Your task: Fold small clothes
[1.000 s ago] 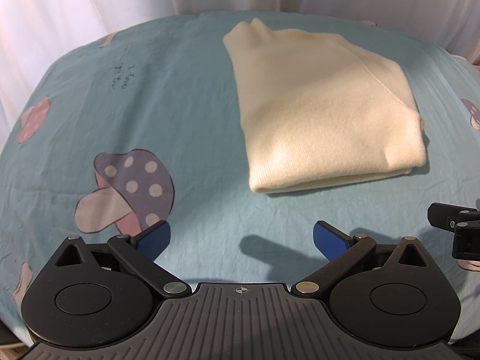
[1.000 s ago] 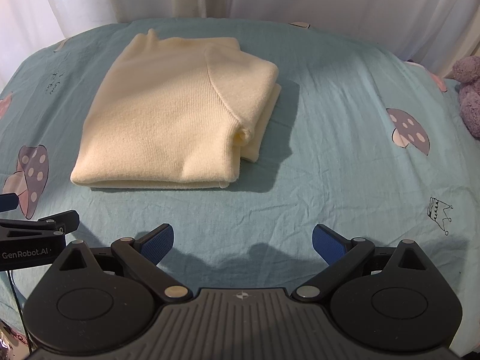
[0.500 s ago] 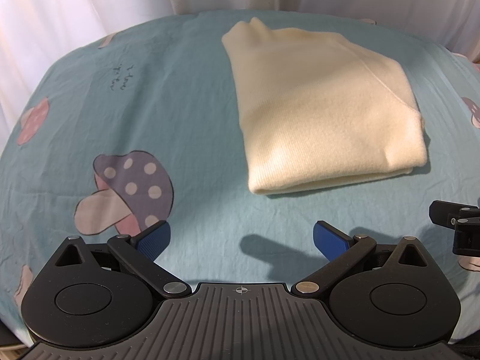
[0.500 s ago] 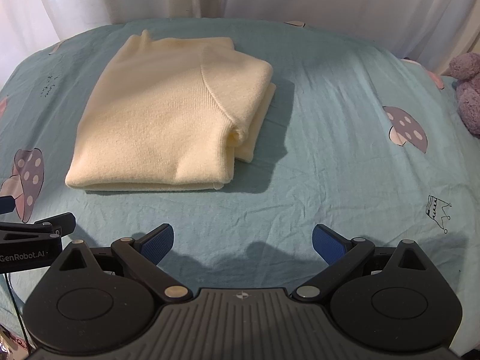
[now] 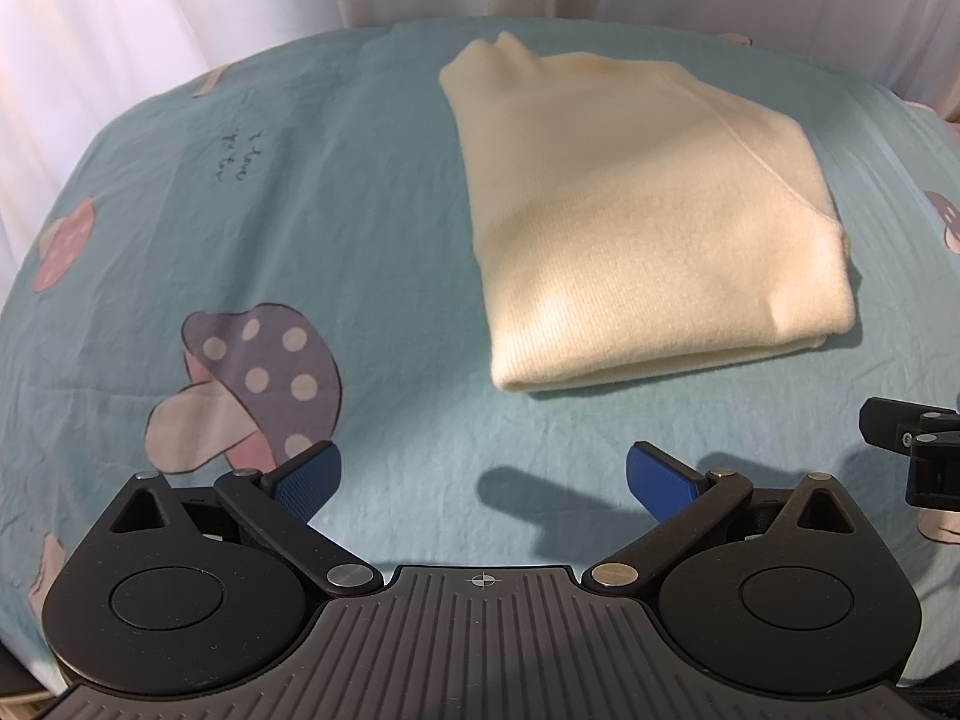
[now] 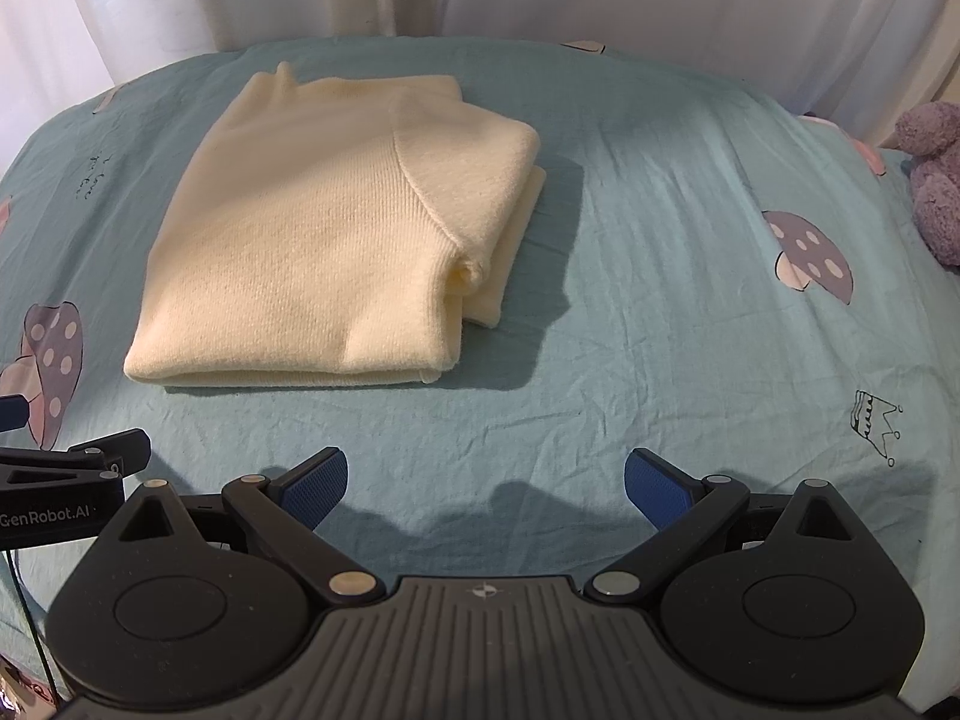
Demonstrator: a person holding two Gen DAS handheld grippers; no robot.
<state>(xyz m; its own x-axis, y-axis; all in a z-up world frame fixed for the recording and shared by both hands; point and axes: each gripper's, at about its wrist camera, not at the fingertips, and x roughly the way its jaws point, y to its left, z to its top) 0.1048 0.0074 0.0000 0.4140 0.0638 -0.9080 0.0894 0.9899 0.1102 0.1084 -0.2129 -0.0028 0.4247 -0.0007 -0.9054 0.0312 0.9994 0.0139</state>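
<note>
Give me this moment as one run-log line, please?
left gripper: open, empty | right gripper: open, empty | cream sweater: folded, lying on bed sheet, untouched

Folded sweater (image 5: 648, 222) (cream), teal bedsheet (image 5: 360, 180) — wrinkled

Soft, even indoor light falls from above and behind the cameras. The folded cream sweater (image 6: 336, 228) throws a dark shadow rightward onto the teal sheet (image 6: 660, 330); the gripper fingers shade its near edge. The white curtain (image 5: 120, 18) is overexposed. Fisheye bending curves the edges; the corners vignette black. Focus is sharp.
</note>
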